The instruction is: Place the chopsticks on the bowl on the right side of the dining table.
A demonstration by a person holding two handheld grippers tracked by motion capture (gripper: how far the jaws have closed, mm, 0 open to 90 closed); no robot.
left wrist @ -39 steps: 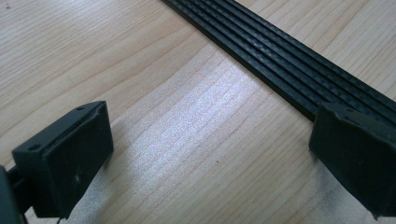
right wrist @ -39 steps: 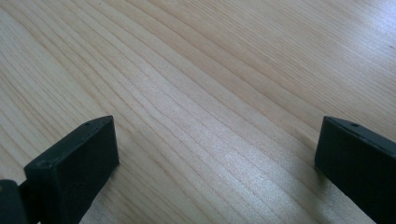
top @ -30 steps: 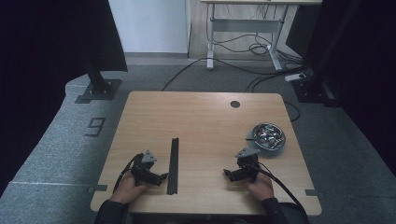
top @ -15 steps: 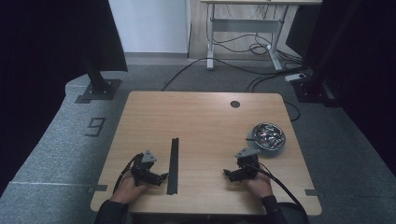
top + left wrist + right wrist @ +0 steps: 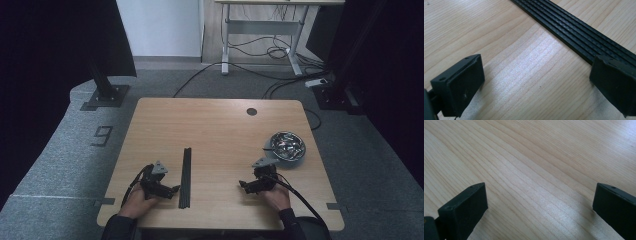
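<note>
Left gripper: we recorded its jaws spread wide, holding nothing, low over the counter, just beside the black strip. Right gripper: likewise wide open, empty, near the metal bowl.

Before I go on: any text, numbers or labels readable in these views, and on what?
"9": large digit marked on the grey floor mat, left of the table.
Black ridged strip: fine ridges seen in the left gripper view, no readable marks.
Metal bowl near the right tongs: no lettering legible.
Left tongs: no label legible.
</note>
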